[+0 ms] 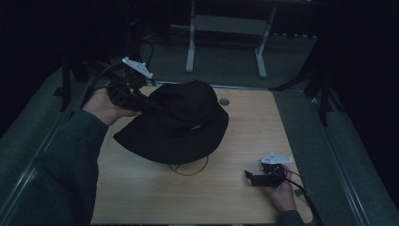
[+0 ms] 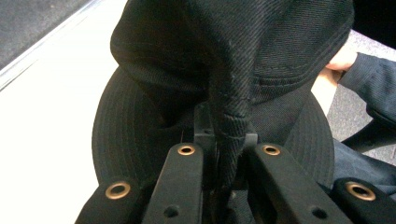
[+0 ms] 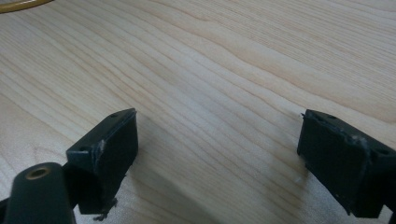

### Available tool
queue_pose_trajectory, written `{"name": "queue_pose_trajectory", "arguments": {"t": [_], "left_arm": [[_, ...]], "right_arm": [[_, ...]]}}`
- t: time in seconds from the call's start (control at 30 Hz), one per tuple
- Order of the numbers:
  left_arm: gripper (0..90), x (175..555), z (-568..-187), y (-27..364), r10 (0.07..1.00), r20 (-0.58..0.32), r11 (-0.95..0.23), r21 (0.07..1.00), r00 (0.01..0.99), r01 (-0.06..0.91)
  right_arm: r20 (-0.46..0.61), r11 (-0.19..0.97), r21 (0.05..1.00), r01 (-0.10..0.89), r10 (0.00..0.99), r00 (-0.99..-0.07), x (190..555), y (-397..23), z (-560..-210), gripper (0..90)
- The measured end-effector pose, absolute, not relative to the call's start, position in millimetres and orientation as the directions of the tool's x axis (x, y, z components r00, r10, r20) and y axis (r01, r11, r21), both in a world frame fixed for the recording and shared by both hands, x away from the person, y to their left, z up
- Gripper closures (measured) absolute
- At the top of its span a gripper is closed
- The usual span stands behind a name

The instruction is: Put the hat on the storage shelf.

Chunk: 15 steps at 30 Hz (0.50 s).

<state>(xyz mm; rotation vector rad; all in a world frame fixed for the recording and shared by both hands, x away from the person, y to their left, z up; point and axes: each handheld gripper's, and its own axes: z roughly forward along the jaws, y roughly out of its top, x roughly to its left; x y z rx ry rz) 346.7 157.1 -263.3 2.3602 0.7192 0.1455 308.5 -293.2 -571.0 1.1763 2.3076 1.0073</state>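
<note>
One black hat (image 1: 181, 123) centre frame on the table (image 1: 244, 136), one yellow ring (image 1: 189, 168) under its lower brim. Left gripper (image 1: 141, 103) upper left, clenched on a hat fold. Right gripper (image 1: 249, 178) lower right, jaws released, nothing between

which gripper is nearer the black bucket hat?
Left. The left gripper is clamped on a fold of the black bucket hat; the right gripper sits open near the table's front right, apart from it.

The black hat (image 1: 176, 122) covers most of the yellow ring (image 1: 190, 168) on the table (image 1: 244, 141), and its fabric hides the left gripper's (image 2: 227, 135) fingertips
</note>
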Motion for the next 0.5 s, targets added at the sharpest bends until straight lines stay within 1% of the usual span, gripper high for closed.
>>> {"name": "queue_pose_trajectory", "arguments": {"t": [0.27, 0.5], "left_arm": [[82.8, 349.6, -272.8, 149.2, 0.544, -0.059, -0.653, 0.596, 0.837, 0.467], [80.4, 351.6, -282.0, 150.5, 0.543, -0.079, -0.654, 0.584, 0.836, 0.48]], "right_arm": [[0.002, 0.399, 0.732, 0.551, 0.808, -0.589, 308.4, -293.2, -571.0, 12.2], [0.001, 0.401, 0.733, 0.55, 0.808, -0.589, 308.4, -293.3, -571.1, 12.2]]}}
